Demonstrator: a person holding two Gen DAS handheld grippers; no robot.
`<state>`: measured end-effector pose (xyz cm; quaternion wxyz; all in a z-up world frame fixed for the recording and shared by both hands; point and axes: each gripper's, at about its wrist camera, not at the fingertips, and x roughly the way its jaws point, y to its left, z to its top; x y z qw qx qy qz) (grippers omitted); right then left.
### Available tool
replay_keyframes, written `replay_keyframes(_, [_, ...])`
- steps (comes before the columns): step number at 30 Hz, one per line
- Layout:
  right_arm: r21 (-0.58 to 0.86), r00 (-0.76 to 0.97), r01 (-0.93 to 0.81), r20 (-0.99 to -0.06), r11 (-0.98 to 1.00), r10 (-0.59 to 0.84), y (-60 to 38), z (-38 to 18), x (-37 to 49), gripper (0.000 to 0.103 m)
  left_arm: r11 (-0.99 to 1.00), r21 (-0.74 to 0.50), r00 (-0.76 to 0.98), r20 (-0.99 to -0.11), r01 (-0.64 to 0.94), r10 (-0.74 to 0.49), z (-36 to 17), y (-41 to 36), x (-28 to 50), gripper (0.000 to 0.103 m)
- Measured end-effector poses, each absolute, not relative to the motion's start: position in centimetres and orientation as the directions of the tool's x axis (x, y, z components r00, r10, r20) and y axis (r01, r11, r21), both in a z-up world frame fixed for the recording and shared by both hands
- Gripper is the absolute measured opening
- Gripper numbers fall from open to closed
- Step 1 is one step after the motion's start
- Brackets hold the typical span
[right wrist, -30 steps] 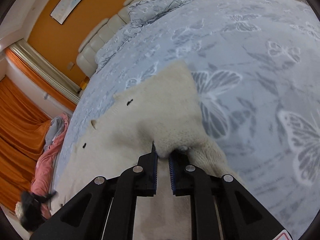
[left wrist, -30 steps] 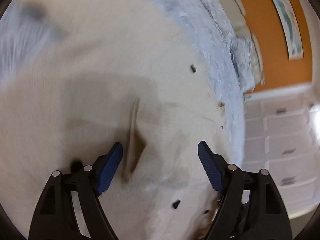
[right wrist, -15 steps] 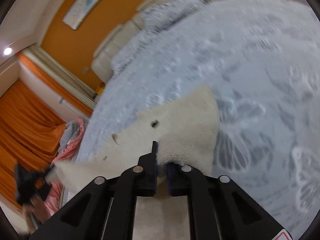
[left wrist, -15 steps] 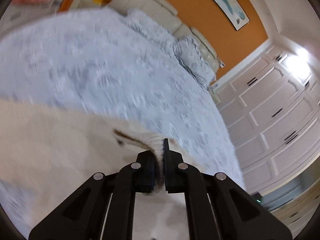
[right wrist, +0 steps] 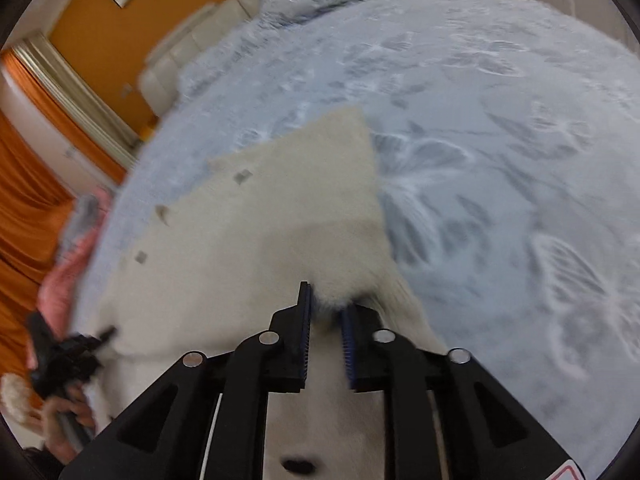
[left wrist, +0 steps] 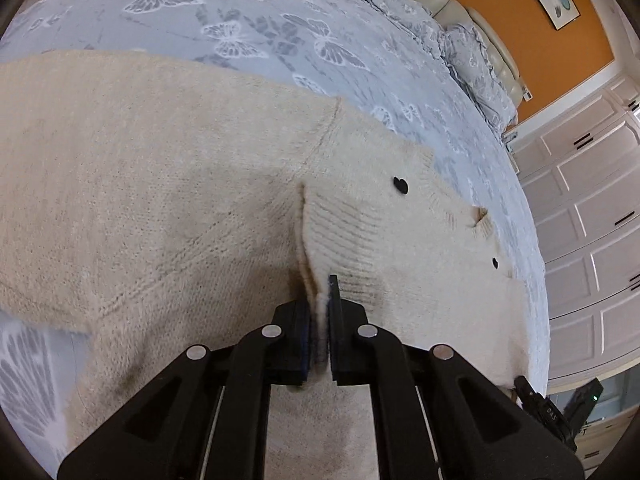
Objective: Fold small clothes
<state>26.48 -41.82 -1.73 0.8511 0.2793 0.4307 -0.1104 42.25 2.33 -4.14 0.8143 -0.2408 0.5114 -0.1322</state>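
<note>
Left fingers (left wrist: 319,322) are pinching a raised ridge of the cardigan (left wrist: 160,184), jaws nearly shut with only knit between them. Right fingers (right wrist: 325,312) are easing apart at this moment, a fluffy tuft of the same cardigan sitting in the narrow gap; whether the pads are biting on it I cannot tell.

I am judging the step as carrying a fold over. To do it well I am wanting both grips taut and level, lifting just clear of the bed (left wrist: 248,16), keeping the edge straight, and laying it down before letting go; the right side looks at risk of slipping early.

The cardigan is lying spread flat on the butterfly-print bed, cream, fuzzy, ribbed along the front band, dark buttons (left wrist: 399,185) showing near its far edge. It is looking soft and stretchy, likely to sag between grips.
</note>
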Motion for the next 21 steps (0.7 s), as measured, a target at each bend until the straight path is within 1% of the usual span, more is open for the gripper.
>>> replay_keyframes(2, [0.337, 0.62, 0.435, -0.785, 0.835, -0.006, -40.2, -0.6, 26.2, 0.018, 0.854, -0.52, 0.444, -0.771, -0.026, -0.456, -4.2, 2.2, 42.2, 0.007])
replay_keyframes(3, [0.338, 0.633, 0.404, -0.774, 0.85, 0.007, -39.0, 0.1, 26.6, 0.018, 0.855, -0.518, 0.447, -0.771, -0.028, -0.453, -4.4, 2.3, 42.0, 0.007])
replay_keyframes(6, [0.333, 0.639, 0.153, -0.752, 0.931, 0.164, -31.9, 1.8, 30.7, 0.017, 0.855, -0.516, 0.456, -0.772, -0.041, -0.444, -4.5, 3.2, 41.0, 0.007])
replay_keyframes(8, [0.332, 0.565, -0.014, -0.776, 0.943, 0.281, -26.2, 0.8, 34.0, 0.016, 0.862, -0.505, 0.452, -0.779, -0.043, -0.434, -4.4, 3.0, 41.0, 0.008])
replay_keyframes(9, [0.329, 0.532, -0.054, -0.789, 0.943, 0.306, -24.6, 0.0, 35.0, 0.015, 0.866, -0.499, 0.45, -0.783, -0.041, -0.43, -4.3, 3.1, 41.0, 0.008])
replay_keyframes(11, [0.271, 0.472, -0.089, -0.836, 0.959, 0.28, -22.9, -2.2, 36.7, 0.005, 0.872, -0.488, 0.441, -0.79, -0.033, -0.426, -4.1, 3.1, 41.1, 0.008])
replay_keyframes(12, [0.247, 0.468, -0.068, -0.848, 0.967, 0.249, -23.6, -2.7, 36.9, 0.003, 0.871, -0.49, 0.438, -0.789, -0.028, -0.43, -4.1, 3.3, 41.0, 0.008])
replay_keyframes(15, [0.265, 0.504, 0.072, -0.841, 0.962, 0.194, -30.0, -3.0, 35.2, 0.0, 0.855, -0.518, 0.437, -0.772, -0.011, -0.462, -4.3, 3.9, 40.9, 0.008])
replay_keyframes(17, [0.278, 0.534, 0.24, -0.838, 0.93, 0.113, -37.6, -2.9, 31.6, 0.0, 0.831, -0.556, 0.447, -0.747, -0.013, -0.493, -4.5, 4.8, 40.5, 0.009])
replay_keyframes(18, [0.238, 0.527, 0.307, -0.849, 0.921, 0.043, -39.9, -2.9, 30.1, 0.0, 0.804, -0.594, 0.456, -0.723, -0.028, -0.518, -4.4, 5.8, 39.9, 0.01])
replay_keyframes(19, [0.233, 0.527, 0.359, -0.85, 0.904, 0.009, -42.6, -2.8, 28.4, 0.0, 0.786, -0.617, 0.466, -0.708, -0.041, -0.531, -4.3, 6.6, 39.5, 0.011])
replay_keyframes(20, [0.299, 0.551, 0.387, -0.833, 0.872, 0.042, -45.2, -2.3, 26.5, 0.0, 0.769, -0.637, 0.484, -0.691, -0.056, -0.537, -4.1, 7.8, 38.8, 0.013])
replay_keyframes(21, [0.293, 0.55, 0.422, -0.835, 0.858, 0.014, -46.2, -1.8, 25.3, 0.0, 0.751, -0.656, 0.513, -0.673, -0.081, -0.533, -3.6, 9.8, 38.0, 0.019])
